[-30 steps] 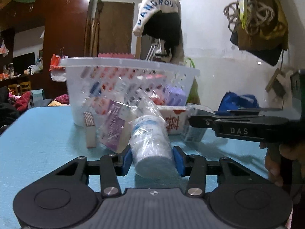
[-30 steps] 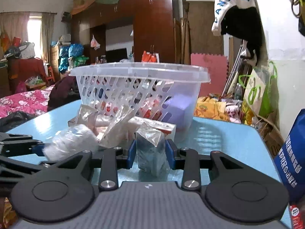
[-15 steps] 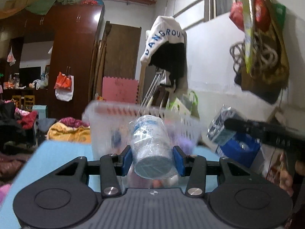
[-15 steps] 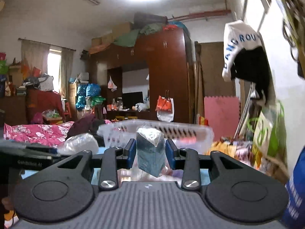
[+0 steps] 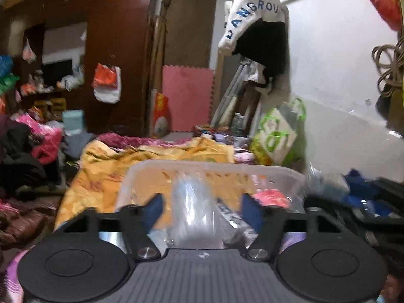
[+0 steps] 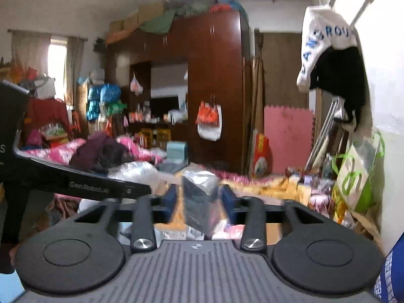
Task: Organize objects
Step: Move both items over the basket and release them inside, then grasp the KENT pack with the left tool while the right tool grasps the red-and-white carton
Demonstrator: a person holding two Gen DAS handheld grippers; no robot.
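Pink foam mat [image 5: 187, 98] and green bag [image 5: 277, 133] behind basket [image 5: 214, 168].

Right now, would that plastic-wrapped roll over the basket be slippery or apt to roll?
Probably slippery: the plastic-wrapped roll has glossy, crinkled film. Its round shape suggests it would roll on a flat surface. It looks light, likely dropping harmlessly into the basket.

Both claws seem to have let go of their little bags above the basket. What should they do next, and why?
Probably pull both back and go down for more items. The left gripper and right gripper have just been opening; their pads stand clear of the wrapped roll and the dark packet, which look blurred, apparently dropping. The basket lies right below the roll.
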